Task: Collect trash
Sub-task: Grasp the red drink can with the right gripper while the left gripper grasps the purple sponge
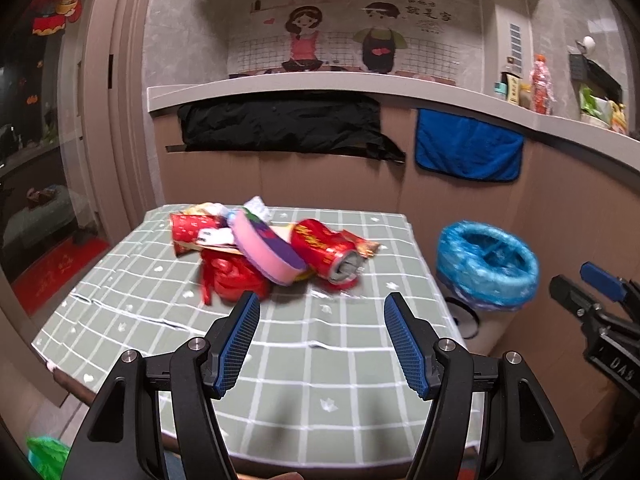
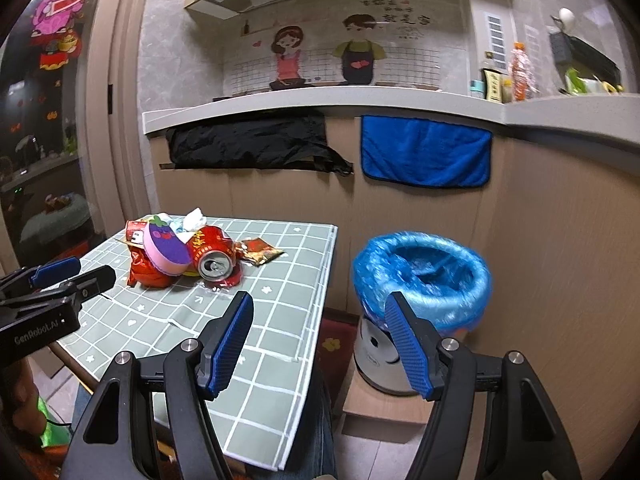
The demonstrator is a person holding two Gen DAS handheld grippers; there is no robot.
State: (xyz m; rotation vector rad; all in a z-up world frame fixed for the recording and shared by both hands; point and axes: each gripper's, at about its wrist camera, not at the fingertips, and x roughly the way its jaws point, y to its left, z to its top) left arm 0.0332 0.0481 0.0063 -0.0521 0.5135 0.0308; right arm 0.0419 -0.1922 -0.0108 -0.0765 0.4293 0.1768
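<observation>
Item 1: my left claw, blue ribbed pads spread wide, released, nothing between them, held over the near half of the green checked-cloth counter. My right claw is likewise released and empty, held at the counter's right edge, its right pad in front of the bin.

Item 2: trash pile, at 12 o'clock from my left claw and at 10 o'clock from my right, on the far half of the counter. Contents: a crushed red drink can, a pink and purple round foam sponge, a crumpled red plastic bag, a red printed wrapper, white crumpled tissue, and a small red and gold foil sachet. The pieces touch or overlap.

Item 3: bin lined with a blue plastic bag, standing off the counter at its right, at 1 o'clock from my right claw.

View differences: the right wrist view shows the bin's white base with a face print and the brown box under it; the left view cuts most of that off. The right view also shows the sponge's aubergine face. Each view catches the other claw at its edge.

Orientation: the can lies on its side, long axis running from far-left to near-right in the left view, with its silver top end turned toward me; the pull-tab opening is plain in the right view.
</observation>
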